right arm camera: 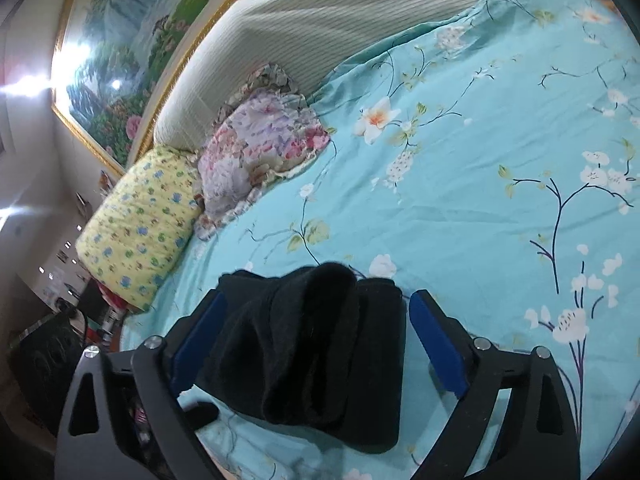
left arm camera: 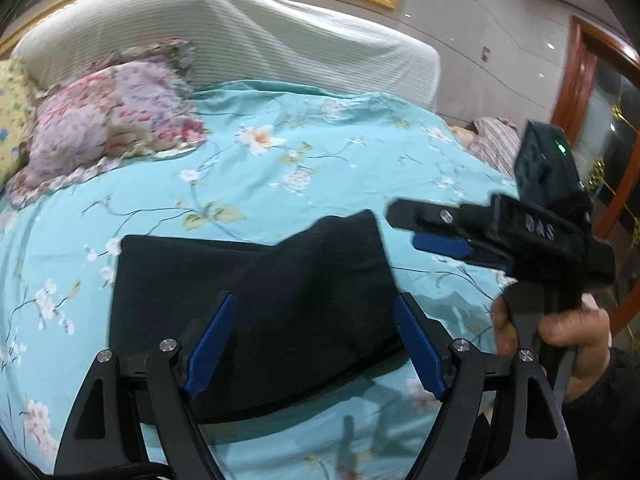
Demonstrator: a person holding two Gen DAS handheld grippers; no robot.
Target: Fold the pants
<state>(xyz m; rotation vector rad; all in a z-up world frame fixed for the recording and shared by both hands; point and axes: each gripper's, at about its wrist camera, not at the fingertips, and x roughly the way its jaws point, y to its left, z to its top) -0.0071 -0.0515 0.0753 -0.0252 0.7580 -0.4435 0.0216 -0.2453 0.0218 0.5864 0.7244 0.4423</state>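
1. The bed (left arm camera: 320, 168) fills most of both views, covered with a turquoise sheet printed with white blossoms and dark twigs.
2. A headboard (left arm camera: 224, 32) under a pale ribbed cover runs along the top of the left wrist view; in the right wrist view it slants across the upper middle, below a gold-framed landscape painting (right arm camera: 132, 52) at upper left.
3. The pants (left arm camera: 256, 312), black and folded into a compact bundle, lie on the sheet in the lower middle of both views, with a raised fold along the bundle's top edge.
4. A pink and lilac floral pillow (left arm camera: 112, 128) sits at middle left of the left wrist view, against the headboard; a yellow flowered pillow (right arm camera: 140, 228) lies just beside it, towards the frame's left edge.
5. The left tool (left arm camera: 314, 340) is spread wide, its blue pads on either side of the pants, gripping nothing.
6. The right tool (right arm camera: 316, 340) is likewise spread wide over the pants, with no cloth pinched between its pads; in the left wrist view it appears at middle right, seen side-on and held by a hand (left arm camera: 560, 340).
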